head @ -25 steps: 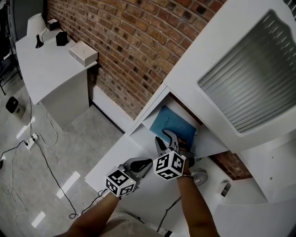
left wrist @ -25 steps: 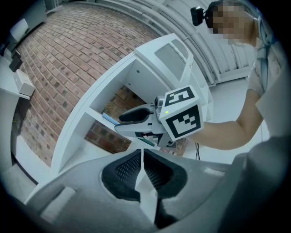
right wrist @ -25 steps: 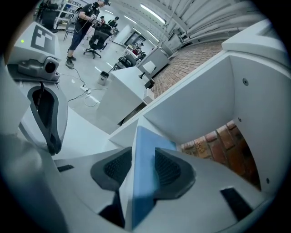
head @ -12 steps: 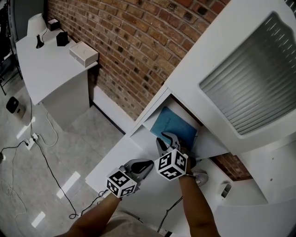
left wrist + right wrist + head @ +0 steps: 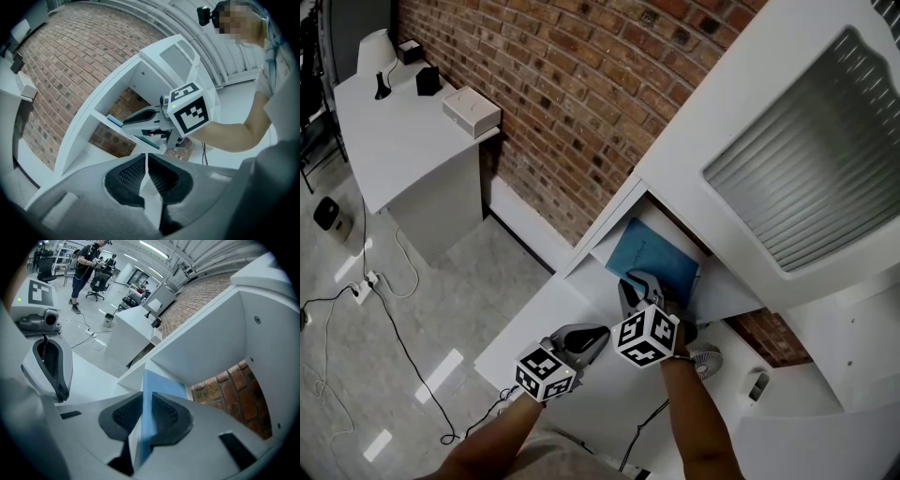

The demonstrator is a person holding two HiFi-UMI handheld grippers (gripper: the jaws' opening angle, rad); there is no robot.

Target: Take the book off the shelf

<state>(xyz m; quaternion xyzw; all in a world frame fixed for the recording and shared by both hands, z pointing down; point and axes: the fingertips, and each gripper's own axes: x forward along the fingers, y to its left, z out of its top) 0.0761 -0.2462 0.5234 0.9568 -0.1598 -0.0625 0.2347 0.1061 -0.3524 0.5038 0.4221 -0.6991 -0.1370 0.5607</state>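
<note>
A thin blue book lies on edge in the open compartment of a white shelf unit against the brick wall. My right gripper reaches into that compartment. Its jaws are closing, and in the right gripper view the book stands between the pads with both pads against its sides at my right gripper. My left gripper hangs just left of and below the right one, outside the shelf. In the left gripper view my left gripper is shut with nothing in it, and it looks at the right gripper's marker cube.
The shelf unit's slanted white top with a ribbed panel overhangs the compartment. A brick wall runs behind. A white desk with a white box stands at the upper left. Cables trail over the floor. People stand far off.
The right gripper's jaws have come together round the book's edge. Both hands have stayed almost in place.
</note>
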